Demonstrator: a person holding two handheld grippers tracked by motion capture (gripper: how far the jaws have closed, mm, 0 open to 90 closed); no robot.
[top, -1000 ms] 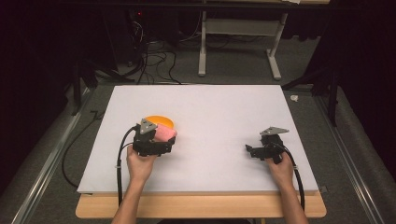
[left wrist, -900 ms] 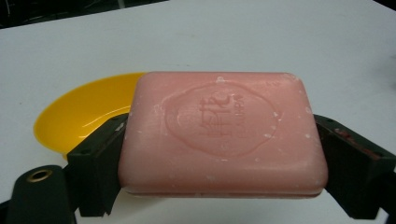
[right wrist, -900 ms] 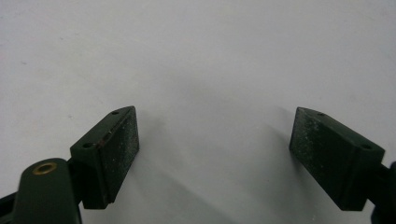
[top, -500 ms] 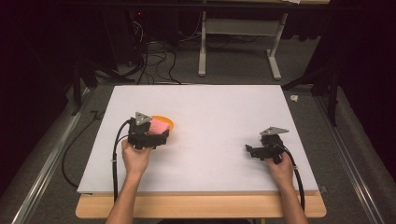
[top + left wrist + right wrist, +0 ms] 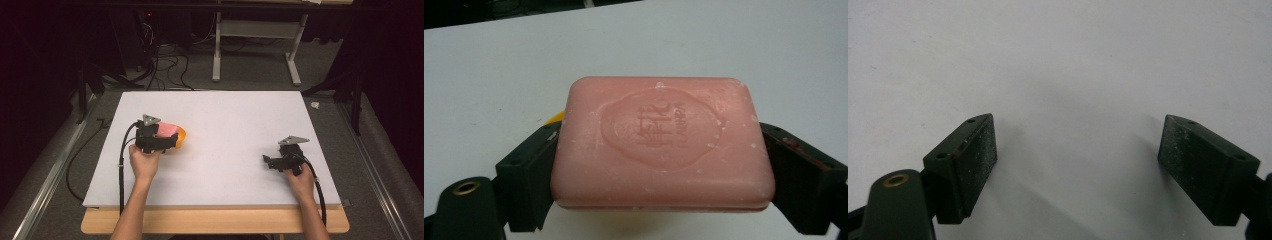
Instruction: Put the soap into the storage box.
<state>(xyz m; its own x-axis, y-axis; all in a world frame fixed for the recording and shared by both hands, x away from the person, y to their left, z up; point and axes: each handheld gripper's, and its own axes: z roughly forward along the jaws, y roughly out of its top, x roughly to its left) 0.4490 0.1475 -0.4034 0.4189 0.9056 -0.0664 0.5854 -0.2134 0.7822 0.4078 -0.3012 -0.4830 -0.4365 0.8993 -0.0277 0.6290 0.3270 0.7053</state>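
A pink soap bar with an embossed stamp is clamped by its two ends in my left gripper, the black pads pressing on both sides. From above, the left gripper holds the soap bar just over an orange dish, which peeks out to the right of the soap; a sliver of the dish also shows beside the left pad. Whether the soap touches the dish I cannot tell. My right gripper stands open over bare white board, its jaws wide apart; from above the right gripper rests at the right.
The white board lies on a wooden table. Black cables trail from both grippers toward the person. Behind the board are a dark floor, loose cables and a white table frame.
My left gripper has carried the soap away from the person and a little to the left, so more of the orange dish now shows to the soap's right. The right gripper has kept still.
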